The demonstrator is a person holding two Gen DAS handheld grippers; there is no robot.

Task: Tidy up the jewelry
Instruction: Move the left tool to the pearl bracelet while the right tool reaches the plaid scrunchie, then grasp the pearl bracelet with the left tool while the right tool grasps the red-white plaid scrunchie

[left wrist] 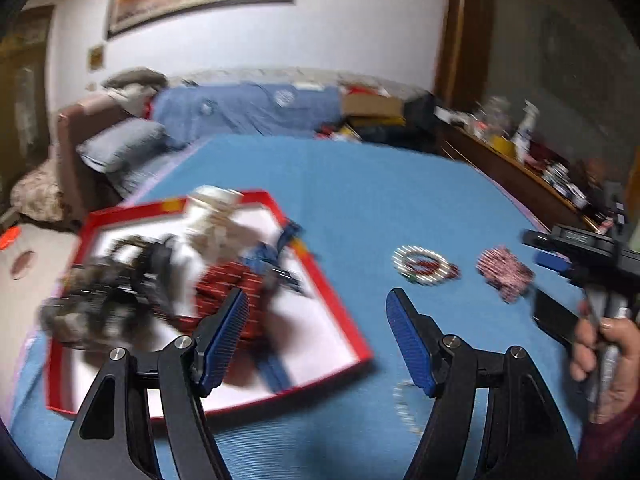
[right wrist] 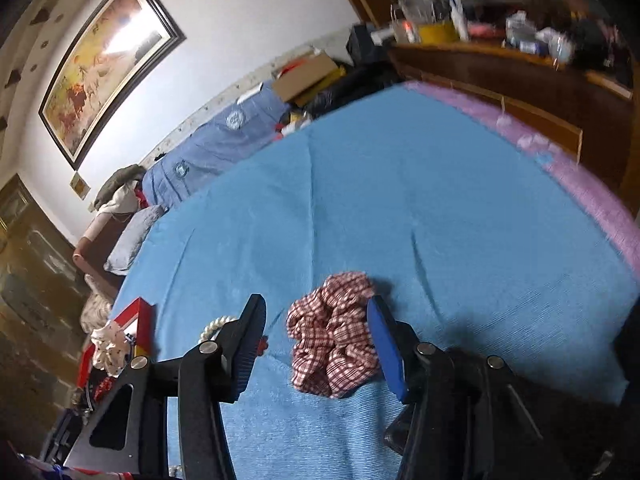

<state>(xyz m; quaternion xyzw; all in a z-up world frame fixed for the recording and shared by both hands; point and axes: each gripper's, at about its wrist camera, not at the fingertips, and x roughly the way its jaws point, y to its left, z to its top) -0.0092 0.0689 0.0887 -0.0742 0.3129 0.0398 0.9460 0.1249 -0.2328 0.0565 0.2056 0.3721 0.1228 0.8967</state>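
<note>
You are working over the surface (right wrist: 440, 208), which is wearing a blue cloth, and you are partway through the sorting: the red box (left wrist: 340, 312) is sitting at its left side with a blurred heap of dark, red and white accessories already inside, while a few pieces are lying loose on the cloth to the right of it. Your right tool (right wrist: 320, 340) is hanging wide open and gripping nothing, its jaws standing either side of the checked scrunchie (right wrist: 334, 340); the blue pad looks to be at the scrunchie's right edge, though you cannot be sure it is touching. Your left tool (left wrist: 316, 328) is also gaping open and empty, hovering over the near right corner of the box. Judging by that, you are picking up the scrunchie. The next move is calling for you to lower the right tool until both pads are flanking the bunched fabric, then close gently, since soft cloth is likely to slip from a shallow pinch. The bead bracelet (left wrist: 422, 266) is waiting just left of the scrunchie, and a faint pale chain (left wrist: 404, 404) is lying near the left tool's right jaw.
</note>
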